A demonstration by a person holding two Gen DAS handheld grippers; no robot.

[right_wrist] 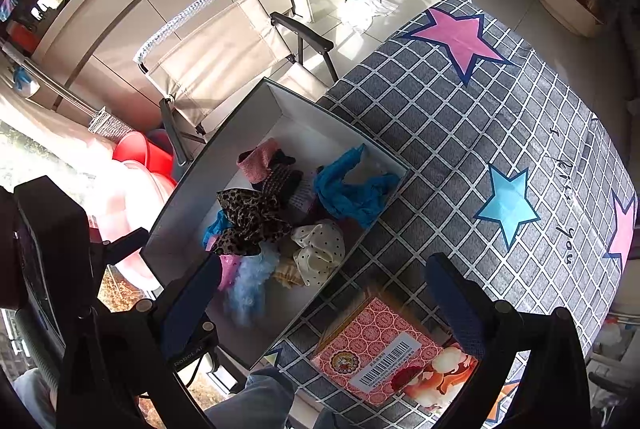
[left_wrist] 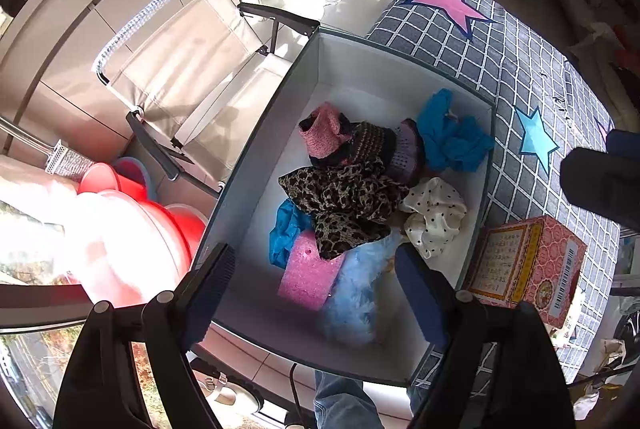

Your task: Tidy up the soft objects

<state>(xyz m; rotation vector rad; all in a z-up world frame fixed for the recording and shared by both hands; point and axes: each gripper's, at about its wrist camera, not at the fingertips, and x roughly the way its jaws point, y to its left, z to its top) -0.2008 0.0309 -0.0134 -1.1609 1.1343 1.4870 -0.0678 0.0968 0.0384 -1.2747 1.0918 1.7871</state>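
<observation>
A white-lined storage box (left_wrist: 256, 149) (right_wrist: 188, 189) on the table edge holds several soft things. Among them are a pink knitted hat (left_wrist: 324, 133) (right_wrist: 258, 159), a blue cloth (left_wrist: 448, 137) (right_wrist: 352, 189), a leopard-print scarf (left_wrist: 344, 201) (right_wrist: 250, 217), a white polka-dot cloth (left_wrist: 434, 215) (right_wrist: 320, 245), a pink sponge (left_wrist: 310, 275) and a pale blue fluffy piece (left_wrist: 354, 297) (right_wrist: 250, 285). My left gripper (left_wrist: 316, 293) hovers open above the box's near end, holding nothing. My right gripper (right_wrist: 320, 309) is open and empty over the box's right rim and a pink carton (right_wrist: 380, 349) (left_wrist: 524, 265).
The table wears a grey checked cloth with stars (left_wrist: 520, 69) (right_wrist: 460, 129). A beige folding chair (left_wrist: 192, 77) (right_wrist: 224, 49) and red basins (left_wrist: 160, 221) (right_wrist: 136, 153) stand left of the box. A person's jeans leg (left_wrist: 344, 401) (right_wrist: 256, 397) is below.
</observation>
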